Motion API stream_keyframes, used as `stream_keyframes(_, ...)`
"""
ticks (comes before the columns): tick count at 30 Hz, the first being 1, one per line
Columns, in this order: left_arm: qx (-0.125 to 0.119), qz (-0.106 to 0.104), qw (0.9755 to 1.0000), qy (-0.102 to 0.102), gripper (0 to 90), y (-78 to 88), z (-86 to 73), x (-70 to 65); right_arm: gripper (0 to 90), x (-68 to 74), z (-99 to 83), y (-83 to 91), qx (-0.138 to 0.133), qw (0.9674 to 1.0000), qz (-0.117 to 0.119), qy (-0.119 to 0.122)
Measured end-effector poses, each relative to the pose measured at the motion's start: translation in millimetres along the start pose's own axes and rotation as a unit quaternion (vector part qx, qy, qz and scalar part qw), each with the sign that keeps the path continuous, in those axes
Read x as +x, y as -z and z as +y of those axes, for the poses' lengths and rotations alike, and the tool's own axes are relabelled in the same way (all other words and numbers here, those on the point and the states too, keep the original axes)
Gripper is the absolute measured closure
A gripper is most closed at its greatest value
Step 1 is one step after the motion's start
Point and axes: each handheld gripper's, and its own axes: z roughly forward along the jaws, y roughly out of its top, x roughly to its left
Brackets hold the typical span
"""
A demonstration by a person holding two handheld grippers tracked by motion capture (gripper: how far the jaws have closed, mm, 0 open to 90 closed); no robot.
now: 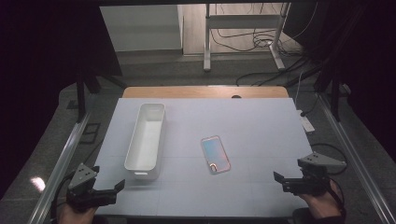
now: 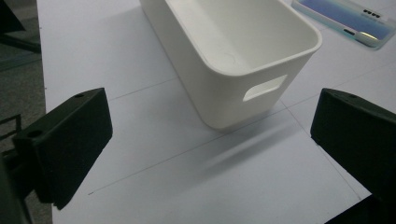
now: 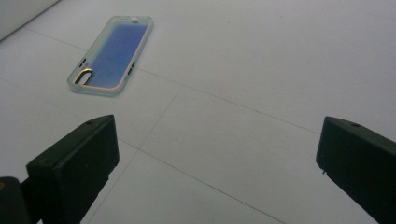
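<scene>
A long white plastic bin (image 1: 145,138) stands empty on the left half of the white board (image 1: 252,121). To its right a pastel phone case (image 1: 215,154) lies flat. My left gripper (image 1: 108,183) is held at the board's near left corner, open and holding nothing. In the left gripper view its jaws (image 2: 210,149) face the bin's near end (image 2: 261,88) with its handle slot, the phone case (image 2: 345,21) beyond. My right gripper (image 1: 281,181) is at the near right edge, open with nothing in it. Its own view (image 3: 215,163) looks over bare board toward the phone case (image 3: 112,53).
A wooden table edge (image 1: 201,91) shows past the board. Metal rails (image 1: 63,163) run along both sides. A white power strip (image 1: 307,123) lies on the floor at the right, and cables and a white stand (image 1: 243,28) are farther back.
</scene>
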Motion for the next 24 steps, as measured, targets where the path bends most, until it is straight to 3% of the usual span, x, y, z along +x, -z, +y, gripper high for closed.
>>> stream_keyframes(24, 0.003, -0.022, 0.9997, 0.004, 0.9, -0.8, -0.1, 3.0, 0.0, 1.2, 1.0, -2.5, 0.012, 0.9998, 0.009, 0.01)
